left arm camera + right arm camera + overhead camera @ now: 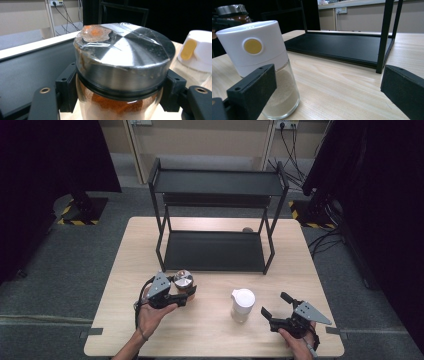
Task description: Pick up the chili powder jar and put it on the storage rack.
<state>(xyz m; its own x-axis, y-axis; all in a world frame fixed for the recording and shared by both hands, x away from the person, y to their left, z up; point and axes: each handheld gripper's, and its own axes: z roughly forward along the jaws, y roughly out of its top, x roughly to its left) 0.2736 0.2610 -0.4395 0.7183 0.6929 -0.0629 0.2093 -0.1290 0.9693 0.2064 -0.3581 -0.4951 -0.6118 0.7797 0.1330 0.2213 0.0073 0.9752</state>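
Observation:
A glass jar (pixel 183 281) of orange powder with a taped steel lid sits between the jaws of my left gripper (pixel 184 292), just in front of the black rack's lower shelf (pixel 215 251). In the left gripper view both jaws press the jar (pixel 122 57) below its lid, and its base is hidden. A clear shaker (pixel 242 304) with a white cap and pale powder stands on the table to the right. My right gripper (pixel 274 304) is open just right of it. In the right gripper view the shaker (pixel 259 57) stands by the left jaw, untouched.
The two-tier black metal rack (pixel 217 182) stands at the back middle of the wooden table (pixel 210 332), both shelves bare. A small brown thing (pixel 247 229) lies behind the rack. Cables and dark stands surround the table on the grey floor.

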